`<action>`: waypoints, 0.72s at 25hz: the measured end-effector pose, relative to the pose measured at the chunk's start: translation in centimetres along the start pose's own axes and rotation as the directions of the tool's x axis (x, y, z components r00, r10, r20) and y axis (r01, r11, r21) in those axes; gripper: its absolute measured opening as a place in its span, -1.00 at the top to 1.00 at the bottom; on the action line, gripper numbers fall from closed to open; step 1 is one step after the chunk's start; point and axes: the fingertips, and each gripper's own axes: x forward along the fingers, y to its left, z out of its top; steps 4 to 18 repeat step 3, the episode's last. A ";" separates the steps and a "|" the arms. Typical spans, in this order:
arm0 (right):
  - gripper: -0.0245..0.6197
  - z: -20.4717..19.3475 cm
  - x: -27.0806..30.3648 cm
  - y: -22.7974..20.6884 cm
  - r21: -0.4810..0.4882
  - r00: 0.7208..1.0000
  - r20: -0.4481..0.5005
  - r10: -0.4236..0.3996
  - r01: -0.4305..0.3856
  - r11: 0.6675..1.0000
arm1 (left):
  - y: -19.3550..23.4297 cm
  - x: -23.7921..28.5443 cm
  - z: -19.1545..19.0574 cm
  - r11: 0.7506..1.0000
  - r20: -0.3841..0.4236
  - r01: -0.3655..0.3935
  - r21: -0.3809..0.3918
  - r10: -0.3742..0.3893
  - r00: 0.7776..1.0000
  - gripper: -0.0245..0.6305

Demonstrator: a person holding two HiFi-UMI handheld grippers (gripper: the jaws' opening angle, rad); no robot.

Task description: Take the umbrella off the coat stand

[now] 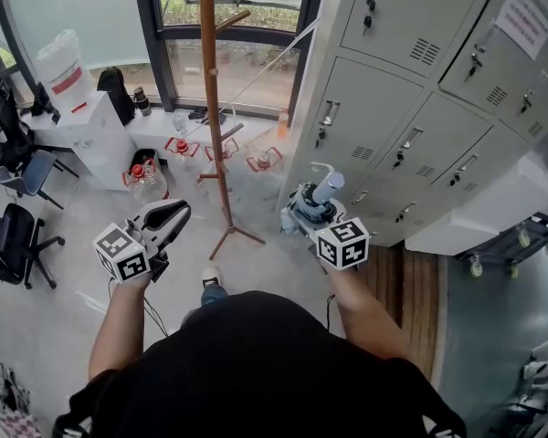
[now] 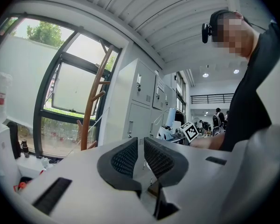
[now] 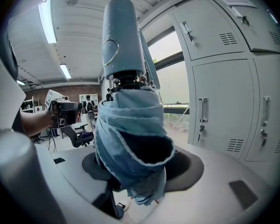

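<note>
Between right tool (image 3: 140, 164) jaws, folded umbrella (image 3: 128, 134), handle up

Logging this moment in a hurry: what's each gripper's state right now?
Left gripper: tongs shut, nothing between them.
Right gripper: tongs shut on the folded blue umbrella.

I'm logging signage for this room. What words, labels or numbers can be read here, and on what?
None reads clearly.
Paper notice on a locker door: red and black print, too small to read.
Red band on the water jug: no legible print.
Marker cubes on the left gripper and right gripper: square patterns only, no letters.
</note>
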 end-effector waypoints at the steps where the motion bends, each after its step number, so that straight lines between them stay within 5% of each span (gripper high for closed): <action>1: 0.05 0.0 0.1 0.1 0.001 1.000 -0.001 0.001 -0.001 1.000 | 0.0 -0.1 0.0 1.000 -0.002 -0.005 -0.004 0.005 1.000 0.74; 18: 0.05 -0.1 0.1 0.4 0.004 1.000 -0.002 0.002 -0.002 1.000 | 0.0 -0.4 0.1 1.000 -0.008 -0.017 -0.015 0.017 1.000 0.74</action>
